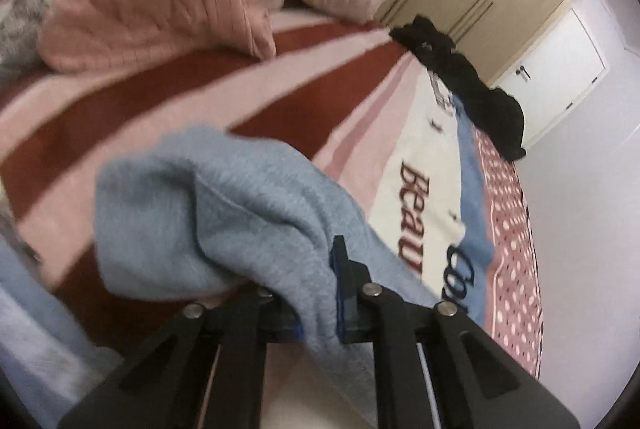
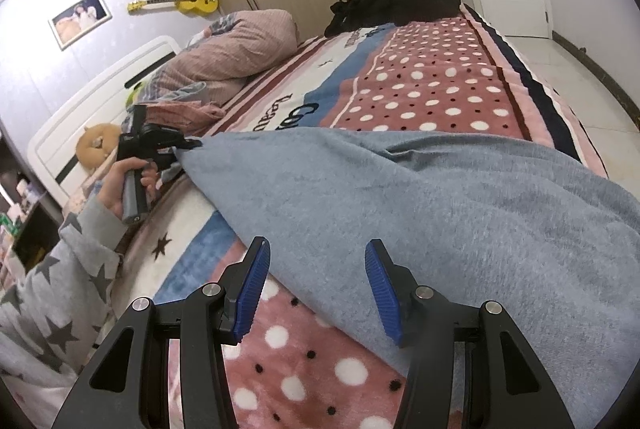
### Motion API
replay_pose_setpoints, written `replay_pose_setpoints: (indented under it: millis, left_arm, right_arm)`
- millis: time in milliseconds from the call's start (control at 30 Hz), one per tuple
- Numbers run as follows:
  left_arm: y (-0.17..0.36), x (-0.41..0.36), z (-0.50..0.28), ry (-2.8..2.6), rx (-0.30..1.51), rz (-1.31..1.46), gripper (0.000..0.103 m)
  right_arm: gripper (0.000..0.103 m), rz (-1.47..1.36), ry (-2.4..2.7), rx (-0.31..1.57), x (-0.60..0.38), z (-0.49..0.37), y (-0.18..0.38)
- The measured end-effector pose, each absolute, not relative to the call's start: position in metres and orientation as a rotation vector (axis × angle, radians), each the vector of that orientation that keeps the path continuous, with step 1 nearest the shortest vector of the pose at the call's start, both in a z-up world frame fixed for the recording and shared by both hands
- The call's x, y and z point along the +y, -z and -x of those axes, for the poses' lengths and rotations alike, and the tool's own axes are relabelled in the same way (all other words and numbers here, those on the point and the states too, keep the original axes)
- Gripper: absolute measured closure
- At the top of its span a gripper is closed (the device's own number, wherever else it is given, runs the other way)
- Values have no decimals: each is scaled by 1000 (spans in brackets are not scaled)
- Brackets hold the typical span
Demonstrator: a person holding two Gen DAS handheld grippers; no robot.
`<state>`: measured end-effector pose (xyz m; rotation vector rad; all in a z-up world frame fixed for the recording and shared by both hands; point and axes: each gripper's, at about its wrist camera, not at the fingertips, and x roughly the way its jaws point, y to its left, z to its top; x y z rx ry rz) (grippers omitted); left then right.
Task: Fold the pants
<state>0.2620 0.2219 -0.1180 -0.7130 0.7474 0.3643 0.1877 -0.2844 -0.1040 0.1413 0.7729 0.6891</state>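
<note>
While your left gripper (image 1: 320, 309) is clamped on a bunched corner of the grey-blue pants (image 2: 400, 197), which lie spread across the bed (image 2: 432, 89), your right gripper (image 2: 316, 289) hovers with its fingers (image 2: 252, 289) wide apart and empty over the near edge. The fleece looks soft, light and limp; it will likely sag, so pinch that edge.

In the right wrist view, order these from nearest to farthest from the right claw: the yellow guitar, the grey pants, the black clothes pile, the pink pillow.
1. Grey pants: directly ahead of the open right claw, on the blanket.
2. Pink pillow: left of centre, near the headboard.
3. Black clothes pile: far edge of the bed, right of centre.
4. Yellow guitar: on the back wall, upper left.
</note>
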Motion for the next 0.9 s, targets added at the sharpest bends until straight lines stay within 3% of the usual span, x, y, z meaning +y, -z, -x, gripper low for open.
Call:
replay_pose_setpoints:
  millis: [467, 700, 900]
  left_arm:
    - [24, 298, -229, -633, 628, 479, 95]
    - [11, 185, -239, -209, 672, 346, 95]
    - [60, 42, -243, 137, 807, 187, 94]
  right_arm:
    - [57, -119, -668, 801, -298, -171, 107]
    - [57, -186, -673, 813, -299, -176, 111]
    - [57, -169, -678, 784, -290, -167, 97]
